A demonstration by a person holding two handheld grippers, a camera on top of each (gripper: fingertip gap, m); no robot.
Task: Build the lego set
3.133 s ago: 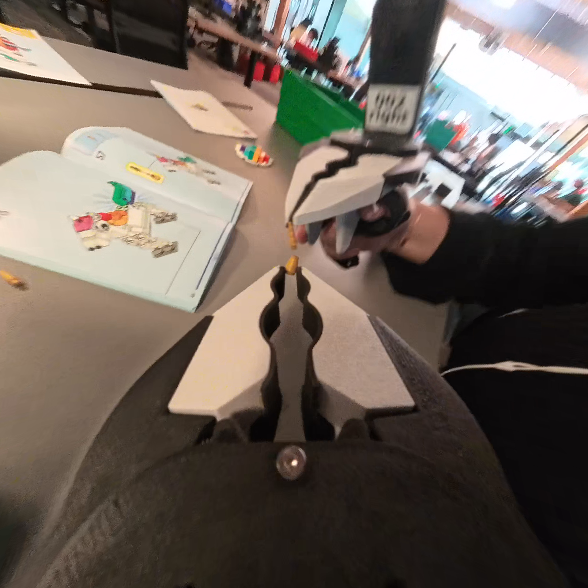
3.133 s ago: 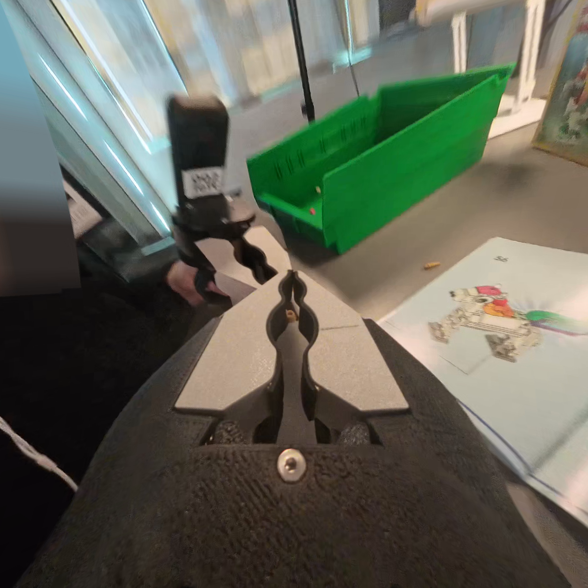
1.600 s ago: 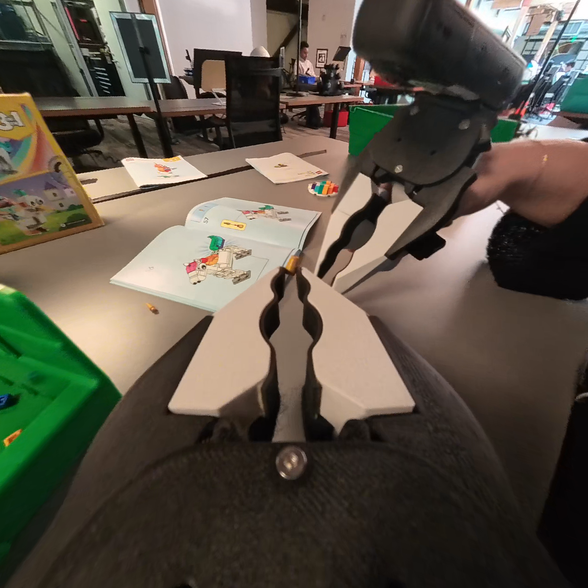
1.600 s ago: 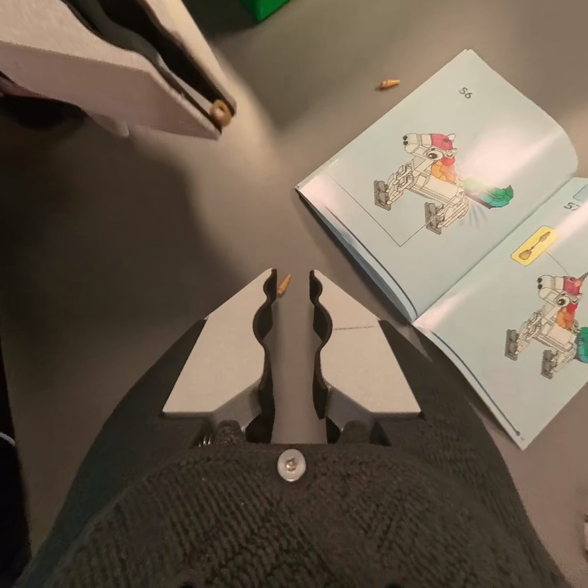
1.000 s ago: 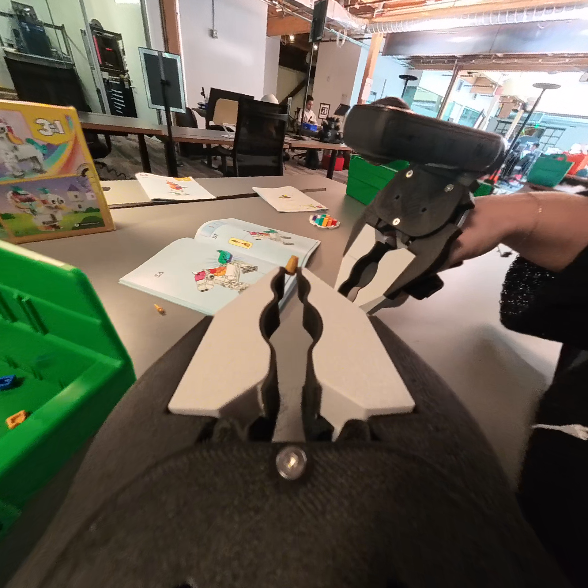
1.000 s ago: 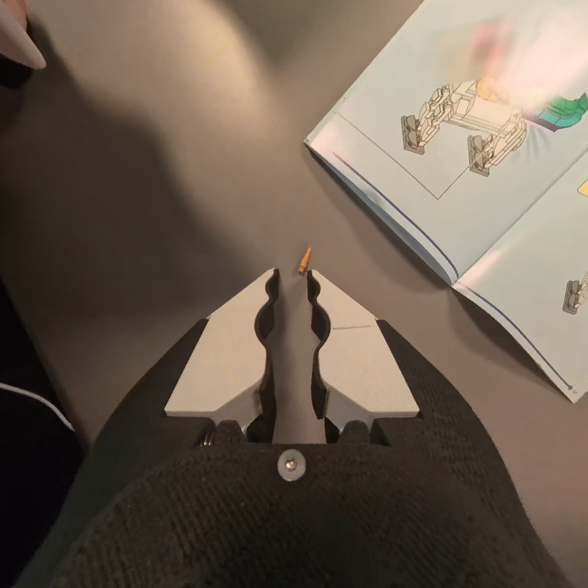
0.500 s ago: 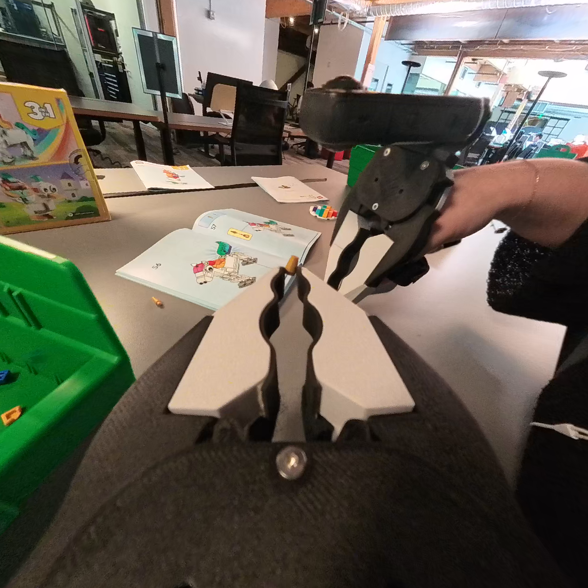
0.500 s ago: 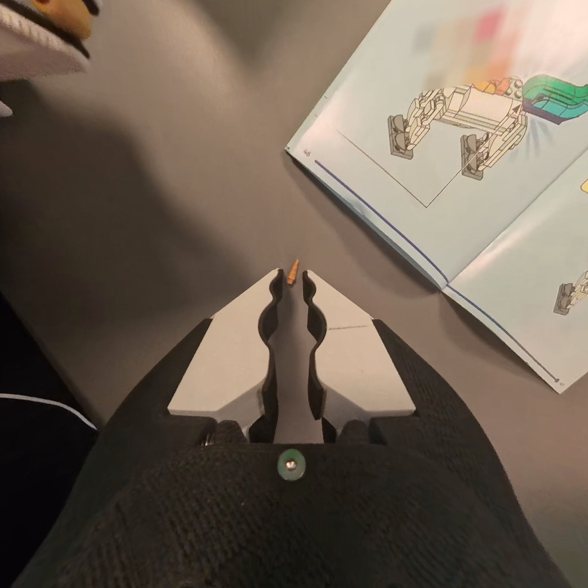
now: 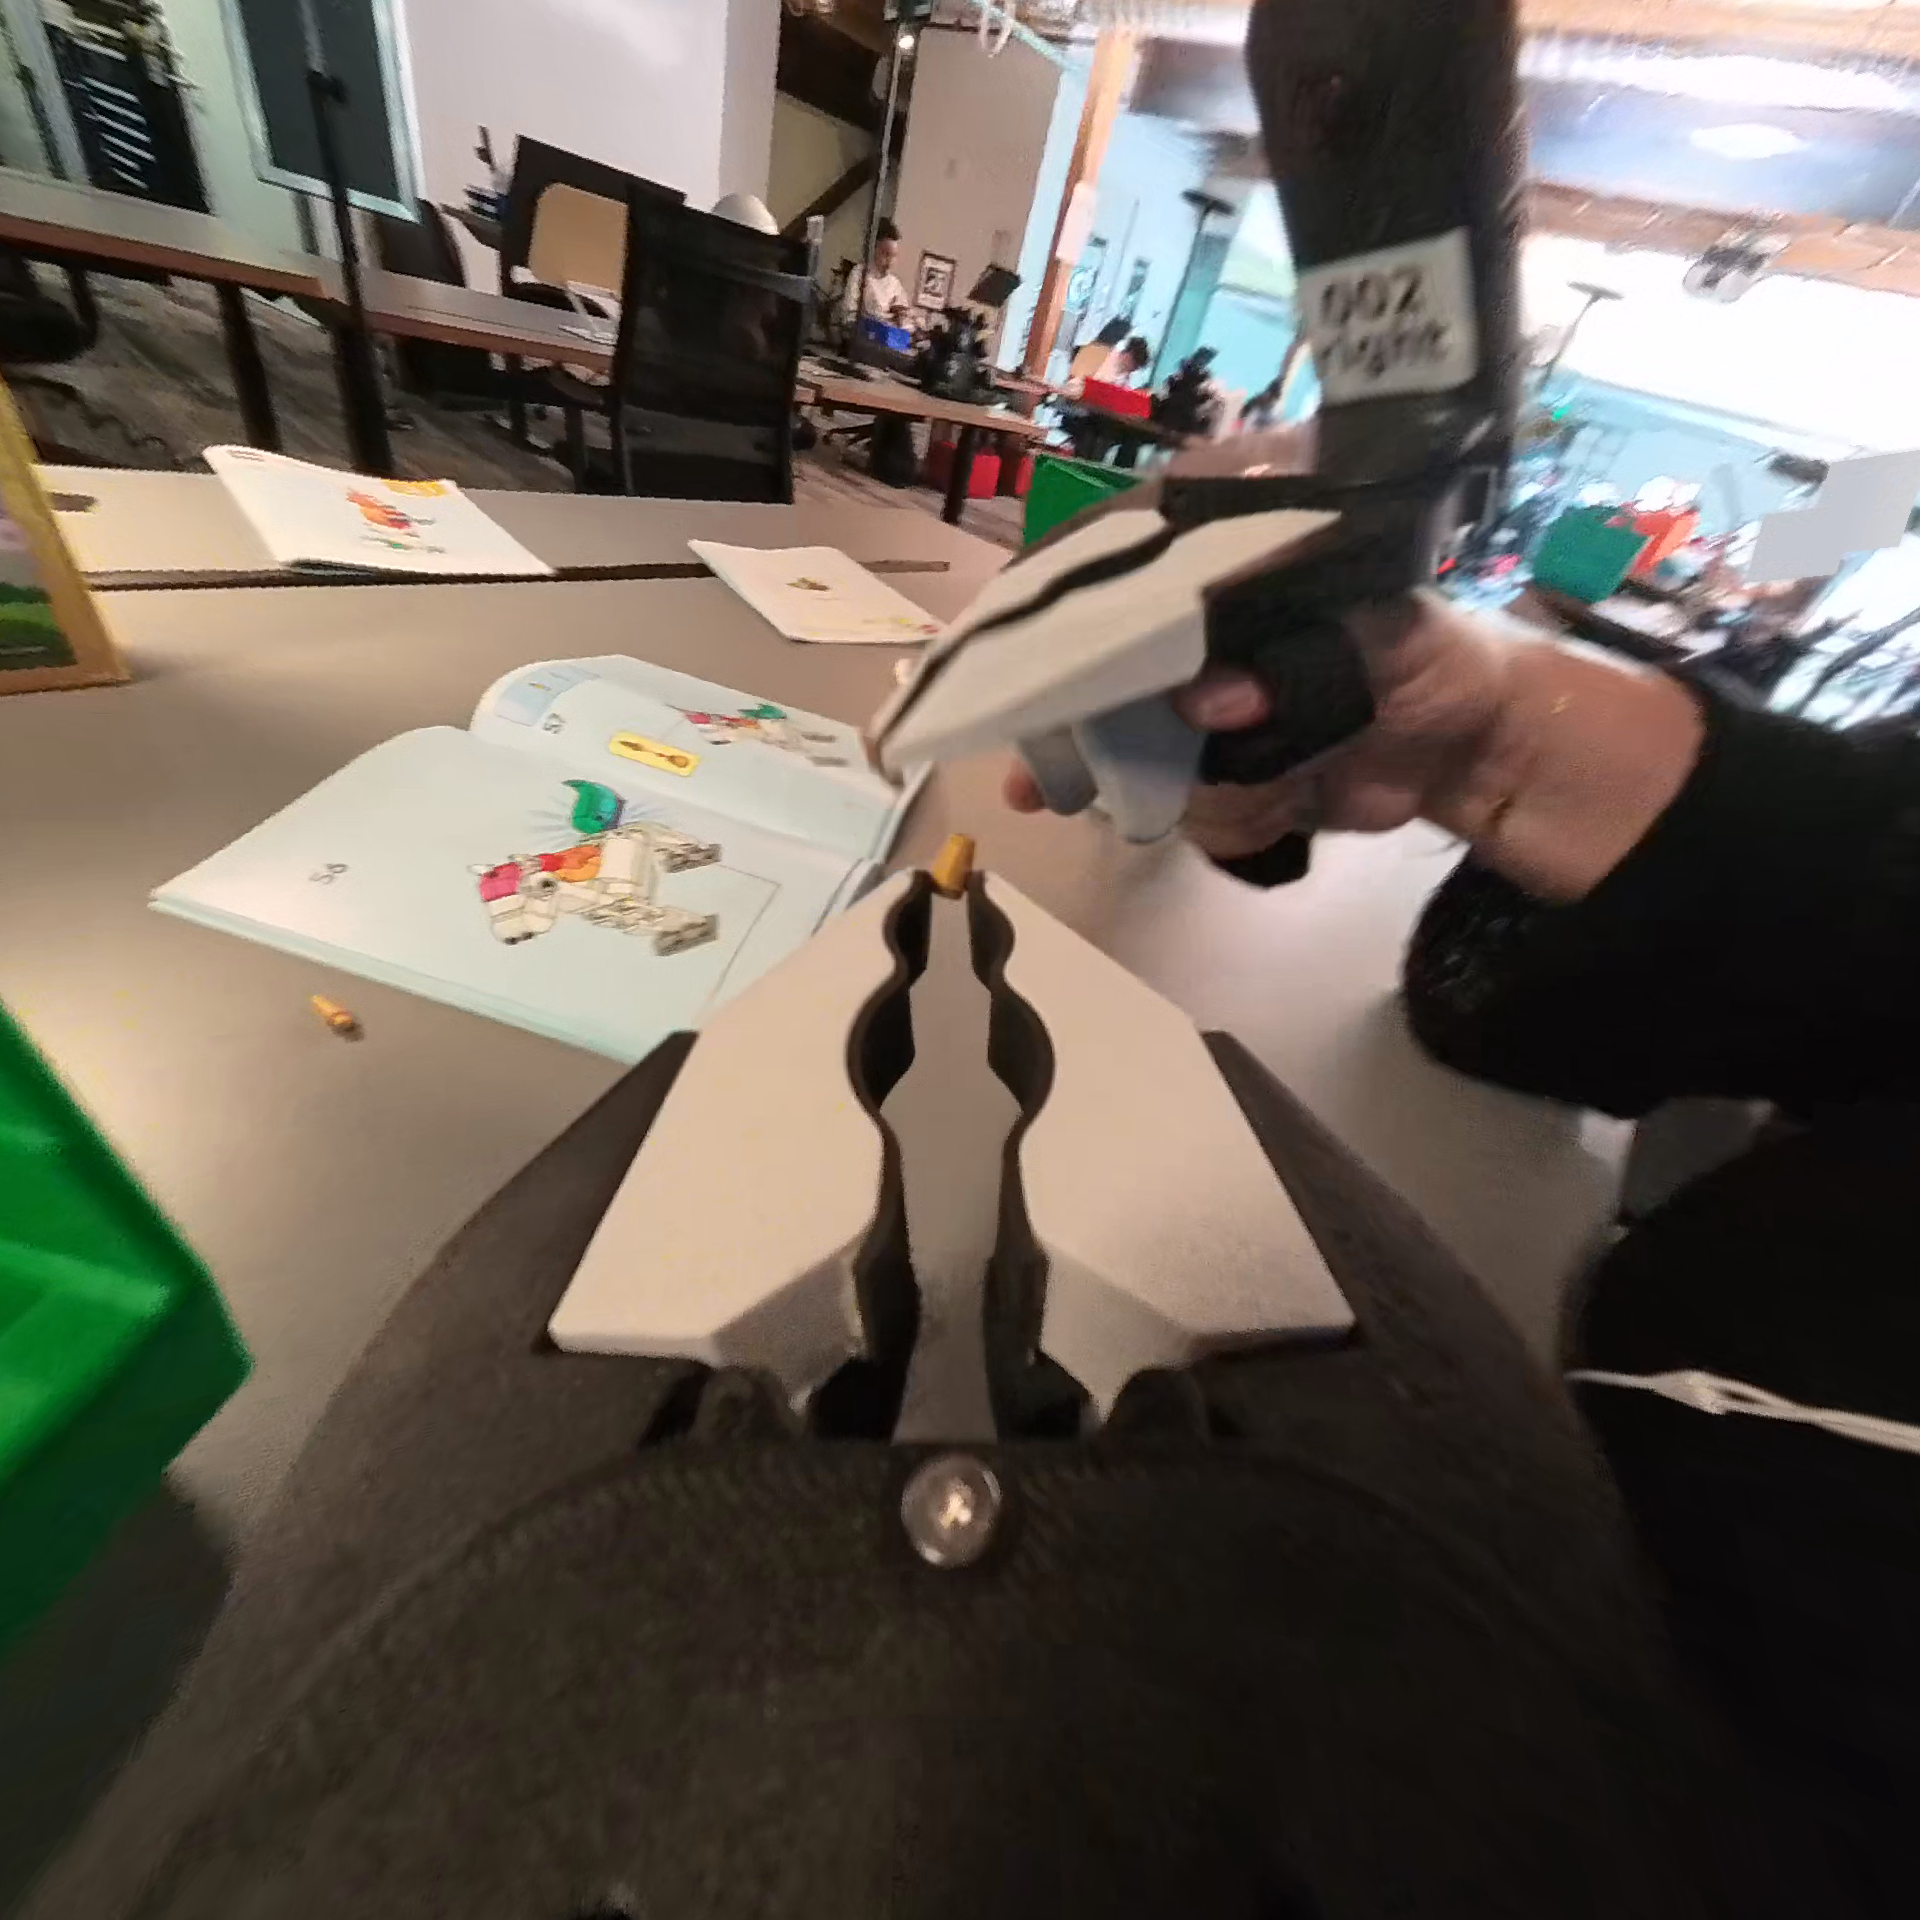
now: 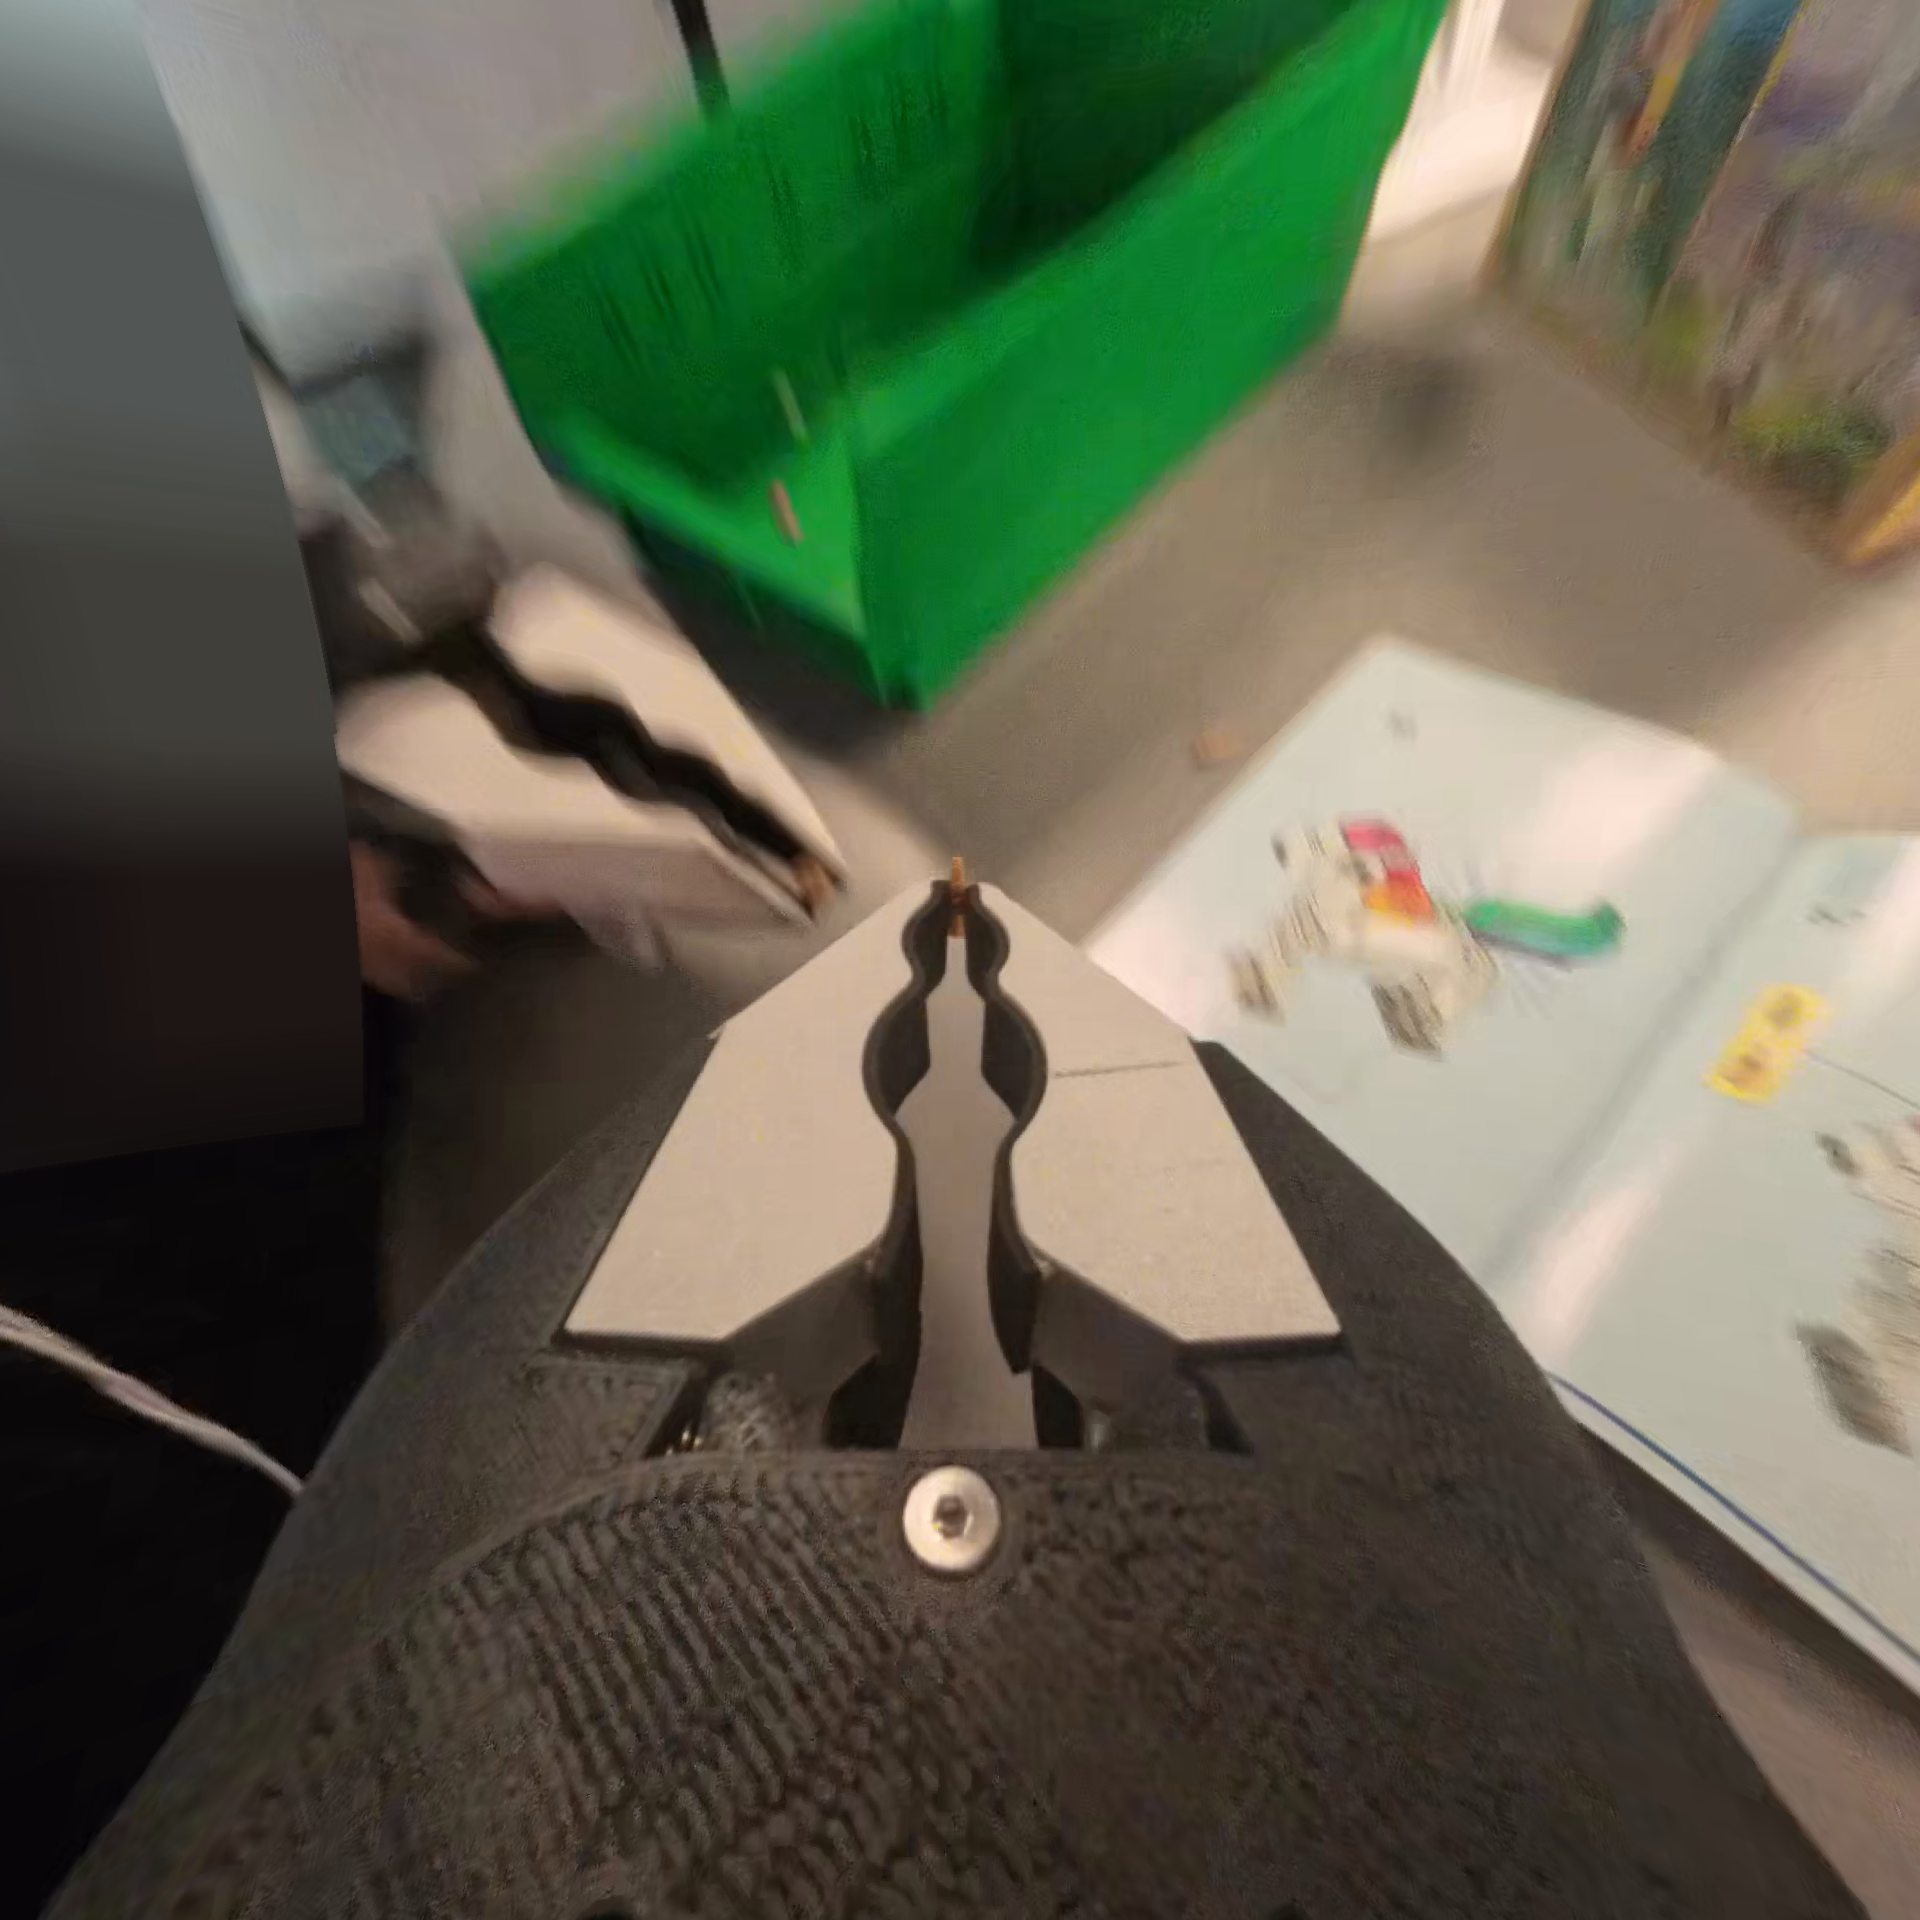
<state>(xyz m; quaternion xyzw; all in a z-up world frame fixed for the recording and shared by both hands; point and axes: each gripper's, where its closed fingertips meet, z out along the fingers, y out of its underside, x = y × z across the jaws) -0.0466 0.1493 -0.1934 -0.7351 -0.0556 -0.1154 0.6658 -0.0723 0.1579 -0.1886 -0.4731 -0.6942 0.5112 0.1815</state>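
Grey table top [image 9: 312, 1122] lies under both of my tools. My left gripper [image 9: 951, 883] has its pale grey plastic fingers [image 9: 769, 1122] drawn together on a tiny yellow-orange cone-shaped lego piece [image 9: 951, 864], which sticks up out of the tips. My right gripper [image 10: 957, 912] has its fingers pinched on a small tan peg-like lego piece [image 10: 956, 902], with only its end poking past the tips. In the left wrist view I see that right gripper [image 9: 891, 736] held in a hand [image 9: 1455, 748] with a black sleeve, above and just to the right of my left tips, its own tips close to the cone but apart from it; the piece it carries is not visible from there.

Beyond the left gripper, an open pale blue instruction booklet [image 9: 499, 831] lies flat on the table, showing a drawing of a white brick animal. A second small orange cone piece [image 9: 335, 1015] lies loose on the table just beside the booklet's near edge. A green plastic bin [image 10: 987, 395] stands well apart behind it, blurred in the right wrist view, and two more closed white booklets [image 9: 364, 520] lie farther back.
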